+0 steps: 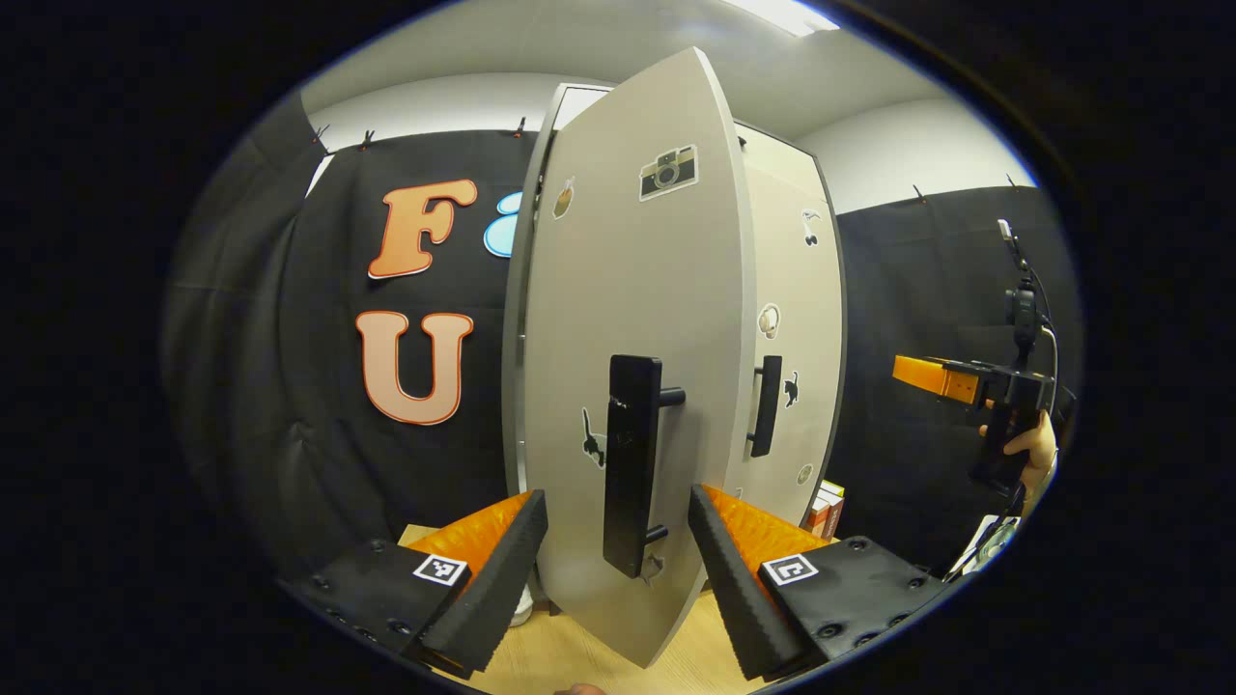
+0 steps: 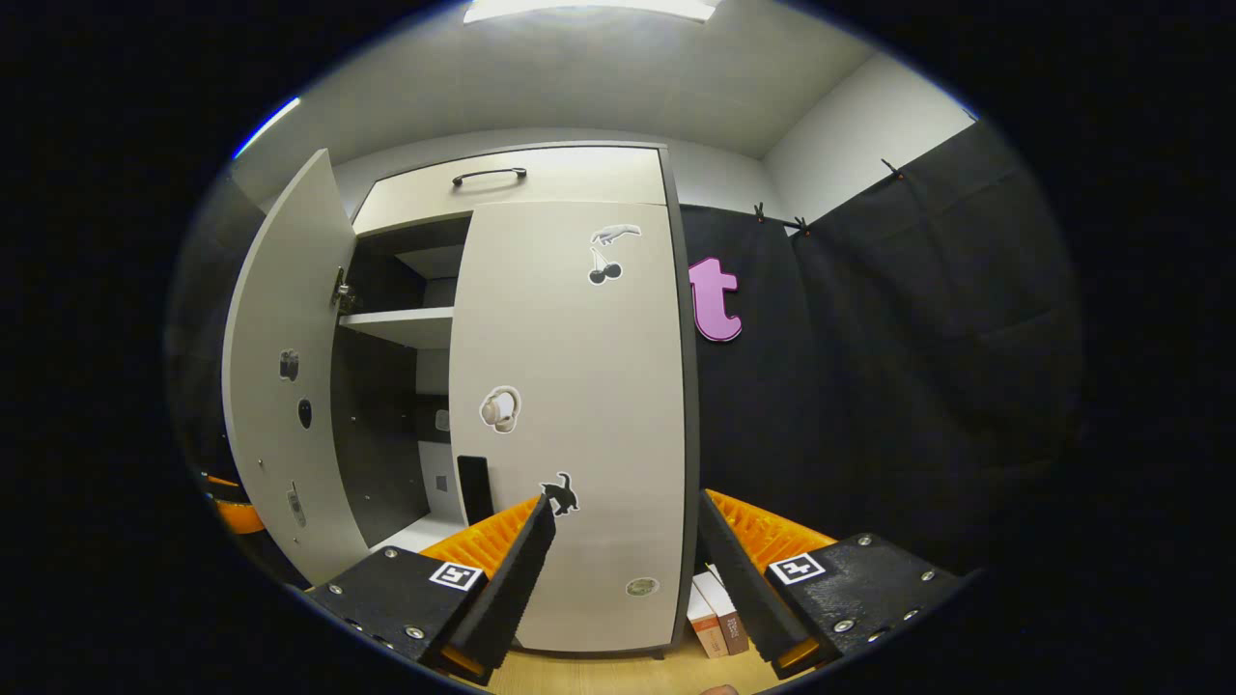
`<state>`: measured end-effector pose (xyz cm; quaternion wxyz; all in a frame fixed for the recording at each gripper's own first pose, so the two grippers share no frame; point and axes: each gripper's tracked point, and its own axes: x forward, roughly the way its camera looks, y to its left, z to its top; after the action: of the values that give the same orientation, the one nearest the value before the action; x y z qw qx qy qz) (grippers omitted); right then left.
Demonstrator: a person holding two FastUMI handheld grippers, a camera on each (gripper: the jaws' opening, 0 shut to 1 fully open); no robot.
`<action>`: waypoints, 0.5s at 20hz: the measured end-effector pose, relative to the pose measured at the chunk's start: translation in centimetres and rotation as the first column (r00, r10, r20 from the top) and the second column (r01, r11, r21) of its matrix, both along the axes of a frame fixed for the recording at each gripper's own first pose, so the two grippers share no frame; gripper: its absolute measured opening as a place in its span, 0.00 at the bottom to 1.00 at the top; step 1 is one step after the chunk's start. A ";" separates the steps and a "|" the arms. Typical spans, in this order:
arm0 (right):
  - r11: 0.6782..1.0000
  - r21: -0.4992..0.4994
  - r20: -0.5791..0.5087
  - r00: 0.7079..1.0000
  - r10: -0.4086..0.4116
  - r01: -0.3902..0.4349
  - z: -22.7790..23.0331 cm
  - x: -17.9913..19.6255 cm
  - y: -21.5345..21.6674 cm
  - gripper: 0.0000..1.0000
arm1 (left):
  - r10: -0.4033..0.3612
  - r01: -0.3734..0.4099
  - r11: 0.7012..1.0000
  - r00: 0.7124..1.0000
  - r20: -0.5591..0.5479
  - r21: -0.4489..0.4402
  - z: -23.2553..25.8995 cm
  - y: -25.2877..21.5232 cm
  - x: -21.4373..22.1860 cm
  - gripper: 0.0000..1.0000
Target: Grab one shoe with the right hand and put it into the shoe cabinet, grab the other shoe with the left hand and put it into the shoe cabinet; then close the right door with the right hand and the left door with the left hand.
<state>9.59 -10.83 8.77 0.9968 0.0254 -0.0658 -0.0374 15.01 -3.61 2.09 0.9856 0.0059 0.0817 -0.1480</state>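
Left gripper (image 1: 618, 555): jaws spread wide, nothing held, fingers standing either side of the lower end of the left door's black bar handle (image 1: 632, 463) without visibly pressing it. The left door (image 1: 642, 319) hangs partly open just ahead of the claw, its free edge swung out toward the fingers. Beyond it and to the claw's right lies the right door (image 1: 787, 319) with its own black handle (image 1: 766, 405), seemingly closed. Farther right, well apart, a hand (image 1: 1028, 454) holds the other gripper.

Right gripper (image 2: 618, 560): jaws likewise wide and empty, held back from the right door (image 2: 575, 405), which lies flush against the shoe cabinet (image 2: 541, 179). To this claw's left the cabinet interior is exposed, with a shelf (image 2: 401, 326) visible; the left door (image 2: 290, 386) stands out at the far left. Small boxes (image 2: 715, 618) sit on the wooden floor (image 2: 599, 676) just below and between the fingers.

The shoes cannot be made out; presumably they are inside. Judgement: a rigid, light panel on hinges, free-swinging; the stiff, slim bar handle offers the surest hold, or a flat push near the free edge
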 end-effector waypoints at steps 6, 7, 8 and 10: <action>0.999 0.002 -0.008 0.999 -0.034 0.034 -0.3 -0.9 -3.7 0.92 | -0.008 0.006 0.999 1.000 -0.027 -0.045 -1.6 -3.8 2.3 0.96; 0.999 0.004 -0.011 0.999 -0.041 0.041 -0.3 -1.0 -4.3 0.92 | -0.009 0.007 0.999 0.999 -0.031 -0.047 -1.9 -4.4 2.8 0.98; 0.999 0.007 -0.013 0.999 -0.047 0.047 -0.5 -1.1 -4.9 0.92 | -0.006 0.005 0.999 0.999 -0.035 -0.043 -2.3 -5.0 3.2 0.96; 0.998 0.011 -0.020 0.998 -0.061 0.062 -0.7 -1.3 -6.1 0.92 | 0.012 -0.013 1.000 0.999 -0.038 -0.027 -3.0 -5.8 4.5 0.98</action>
<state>8.26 -16.91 8.05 0.9956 0.0286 -0.0566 -0.0686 19.50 -9.40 -0.87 0.9848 -0.0109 0.0982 -0.1431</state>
